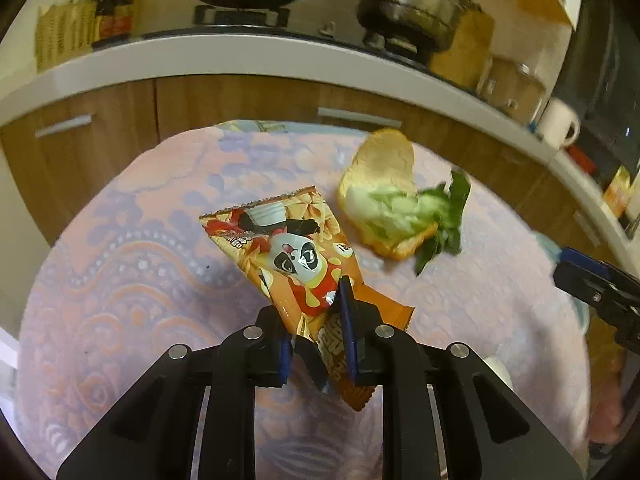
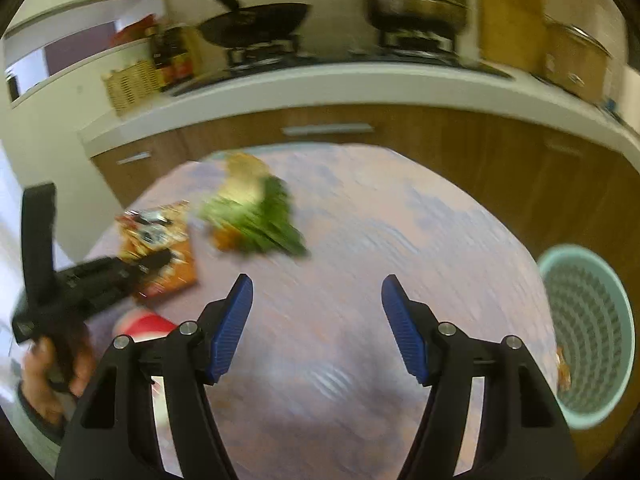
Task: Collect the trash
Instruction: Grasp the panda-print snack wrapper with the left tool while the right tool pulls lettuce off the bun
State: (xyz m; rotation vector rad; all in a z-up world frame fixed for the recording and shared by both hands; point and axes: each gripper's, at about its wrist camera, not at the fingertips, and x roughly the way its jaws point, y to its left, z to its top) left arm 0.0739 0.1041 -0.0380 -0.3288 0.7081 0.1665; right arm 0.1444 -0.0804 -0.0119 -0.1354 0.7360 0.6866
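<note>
My left gripper (image 1: pixel 316 320) is clamped on the orange snack wrapper (image 1: pixel 288 248); its long axis runs from the jaws up-left over the patterned tablecloth (image 1: pixel 120 260); bread with greens (image 1: pixel 396 204) lies just right of it; my right gripper (image 2: pixel 316 320) gapes wide, holding nothing; teal basket (image 2: pixel 588 332) far right, something orange inside, probably trash.
</note>
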